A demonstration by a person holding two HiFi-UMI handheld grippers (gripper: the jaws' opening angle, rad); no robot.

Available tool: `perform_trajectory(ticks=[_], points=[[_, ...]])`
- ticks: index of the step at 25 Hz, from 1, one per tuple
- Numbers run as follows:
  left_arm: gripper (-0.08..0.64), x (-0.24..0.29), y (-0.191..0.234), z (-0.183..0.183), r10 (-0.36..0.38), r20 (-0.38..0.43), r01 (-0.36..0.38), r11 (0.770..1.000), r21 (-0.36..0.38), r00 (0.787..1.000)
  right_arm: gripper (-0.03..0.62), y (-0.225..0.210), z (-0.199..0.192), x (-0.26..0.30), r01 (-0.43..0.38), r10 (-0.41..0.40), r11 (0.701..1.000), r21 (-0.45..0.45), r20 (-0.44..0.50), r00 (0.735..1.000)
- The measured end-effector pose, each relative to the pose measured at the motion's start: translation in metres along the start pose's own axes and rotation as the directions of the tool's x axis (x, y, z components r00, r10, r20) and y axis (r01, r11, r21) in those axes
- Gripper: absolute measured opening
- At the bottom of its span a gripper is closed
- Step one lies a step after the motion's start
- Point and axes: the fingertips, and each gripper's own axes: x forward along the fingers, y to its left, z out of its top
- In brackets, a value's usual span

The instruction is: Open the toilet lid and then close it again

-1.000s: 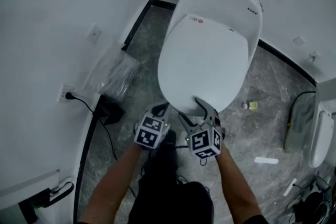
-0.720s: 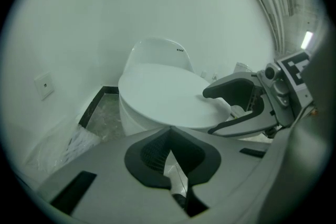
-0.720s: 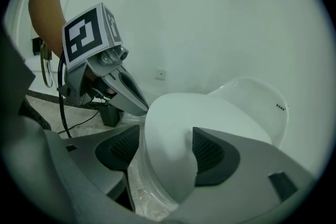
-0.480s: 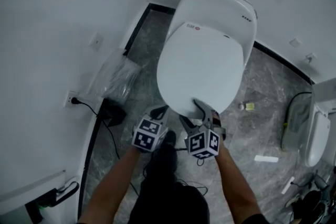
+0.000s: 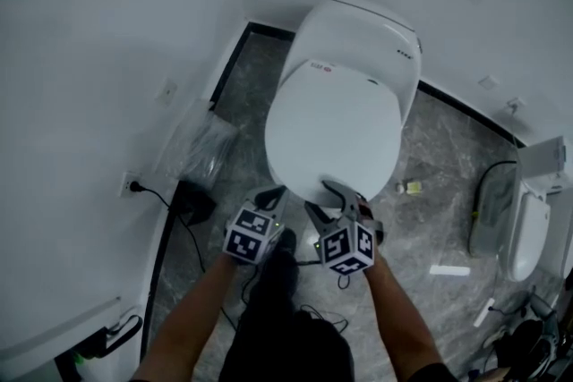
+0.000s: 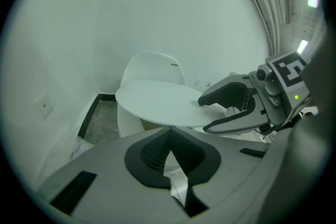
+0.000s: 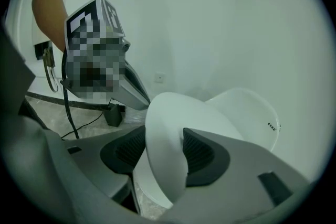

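Note:
A white toilet lid [image 5: 331, 134] lies over the bowl, hinged at the white rear body [image 5: 363, 36], its front rim lifted a little off the seat. My right gripper [image 5: 324, 197] straddles that front rim, one jaw above and one below. Its jaws are closing, and in the right gripper view the lid [image 7: 168, 134] sits between the ribbed pads [image 7: 197, 150], touching them. My left gripper [image 5: 271, 195] is just left of it, jaws together and holding nothing. In the left gripper view the lid [image 6: 157, 105] hangs above the left gripper [image 6: 169, 157]; contact cannot be told.
White walls close in on the left and behind. A clear plastic bag [image 5: 192, 148], a black box with a cable [image 5: 192, 206] and a wall socket [image 5: 132, 185] are on the left. Another white toilet [image 5: 519, 233] and small litter [image 5: 410, 188] are on the right floor.
Both grippers have risen together at the lid's front rim, and the rim has come up with the right gripper. The right jaws have narrowed onto it.

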Motion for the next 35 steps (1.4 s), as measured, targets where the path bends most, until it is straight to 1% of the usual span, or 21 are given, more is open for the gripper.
perform_trajectory(ticks=[6,11,21,26,28,31,35], points=[[0.005,-0.014,-0.005,0.047,-0.021,0.034,0.021,1.000,0.007,0.999,0.195,-0.026,0.032,-0.024,0.001,-0.001,1.000,0.018,0.006,1.000],[0.005,-0.021,-0.008,0.086,-0.045,0.067,0.043,0.999,0.029,0.997,0.166,-0.052,0.057,-0.040,0.031,-0.031,0.999,0.036,0.020,0.999],[0.005,-0.021,-0.008,0.145,-0.065,0.081,0.060,0.996,0.063,0.995,0.141,-0.100,0.088,-0.056,0.063,-0.066,0.994,0.089,0.032,0.997],[0.005,-0.018,-0.007,0.173,-0.050,0.083,0.044,0.996,0.078,0.995,0.135,-0.126,0.100,-0.062,0.077,-0.083,0.991,0.110,0.051,0.995],[0.005,-0.016,-0.007,0.181,-0.040,0.081,0.033,0.996,0.079,0.996,0.130,-0.135,0.105,-0.062,0.075,-0.082,0.992,0.105,0.060,0.995],[0.005,-0.015,-0.008,0.187,-0.032,0.085,0.026,0.997,0.073,0.996,0.119,-0.147,0.113,-0.067,0.086,-0.092,0.994,0.073,0.083,0.992],[0.005,-0.012,-0.004,0.197,-0.010,0.111,0.005,0.999,0.042,0.994,0.102,-0.168,0.127,-0.072,0.100,-0.103,0.995,0.030,0.118,0.988]])
